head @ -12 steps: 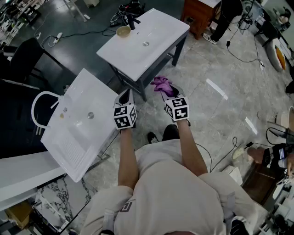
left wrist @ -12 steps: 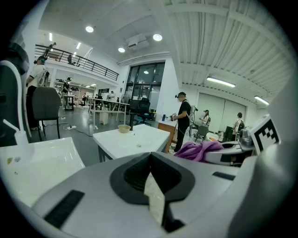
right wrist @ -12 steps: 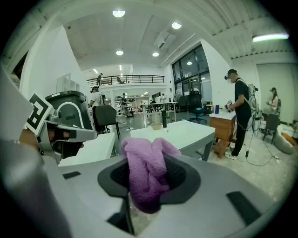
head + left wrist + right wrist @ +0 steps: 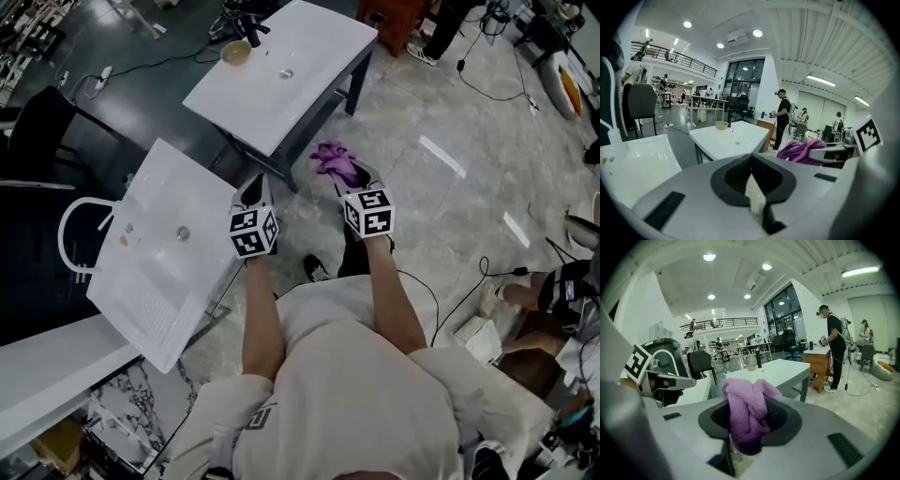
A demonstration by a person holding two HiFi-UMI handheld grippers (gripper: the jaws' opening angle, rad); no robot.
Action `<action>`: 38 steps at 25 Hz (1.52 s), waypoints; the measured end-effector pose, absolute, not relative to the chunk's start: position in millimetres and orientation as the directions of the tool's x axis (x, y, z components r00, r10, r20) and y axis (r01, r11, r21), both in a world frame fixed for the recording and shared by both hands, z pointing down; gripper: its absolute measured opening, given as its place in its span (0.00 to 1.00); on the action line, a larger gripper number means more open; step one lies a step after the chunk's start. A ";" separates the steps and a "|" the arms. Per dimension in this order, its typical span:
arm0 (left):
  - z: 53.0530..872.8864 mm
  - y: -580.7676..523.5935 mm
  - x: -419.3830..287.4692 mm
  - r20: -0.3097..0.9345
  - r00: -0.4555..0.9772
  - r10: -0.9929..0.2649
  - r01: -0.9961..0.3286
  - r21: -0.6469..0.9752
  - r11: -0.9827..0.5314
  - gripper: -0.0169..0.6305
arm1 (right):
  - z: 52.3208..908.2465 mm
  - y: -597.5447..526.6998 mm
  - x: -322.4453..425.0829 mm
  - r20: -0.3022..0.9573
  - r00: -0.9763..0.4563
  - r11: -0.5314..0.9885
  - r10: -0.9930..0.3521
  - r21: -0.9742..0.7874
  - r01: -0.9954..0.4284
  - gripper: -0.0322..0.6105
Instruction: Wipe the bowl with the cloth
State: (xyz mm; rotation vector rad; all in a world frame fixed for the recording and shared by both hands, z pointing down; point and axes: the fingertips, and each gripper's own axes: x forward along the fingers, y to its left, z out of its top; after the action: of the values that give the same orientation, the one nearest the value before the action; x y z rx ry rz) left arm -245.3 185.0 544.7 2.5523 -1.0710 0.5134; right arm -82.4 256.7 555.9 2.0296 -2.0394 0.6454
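Two tools short of table [image 4: 302,98] edge: left tool [image 4: 253,193] clenched empty, right tool [image 4: 351,178] grasping cloth [image 4: 330,159]; bowl [image 4: 235,52] far corner.

Bowl [image 4: 234,52], upper left of head view: too small to tell inside.
Dark item [image 4: 248,28] beside it: cut by top edge, unidentifiable.
Bystander [image 4: 441,28], top edge: only legs and shoes in frame.
Cloth [image 4: 746,420], centre of right gripper view: covers gap between jaws, pad faces unseen.
Small spots [image 4: 123,240] on near white table [image 4: 178,281]: too small to name.
Clutter [image 4: 567,291], right edge: dim, cut off.
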 end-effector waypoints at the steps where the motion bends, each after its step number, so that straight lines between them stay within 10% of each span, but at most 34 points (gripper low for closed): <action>1: 545.0 181.9 -243.8 0.443 0.652 -0.615 -0.732 0.158 -0.662 0.04 | 557.2 255.1 -79.7 0.429 -0.048 -0.035 -0.902 -0.182 -0.983 0.24; 38: 527.1 24.5 -137.9 0.452 0.409 -0.793 -0.911 0.160 -0.379 0.04 | 539.4 58.2 73.6 0.401 -0.384 0.292 -0.831 -0.273 -0.917 0.25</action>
State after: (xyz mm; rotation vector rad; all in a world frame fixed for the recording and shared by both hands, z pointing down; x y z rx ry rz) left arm -137.9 24.5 527.1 2.2878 -1.4624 0.4255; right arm 73.6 58.2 539.4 1.6261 -2.3726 0.6936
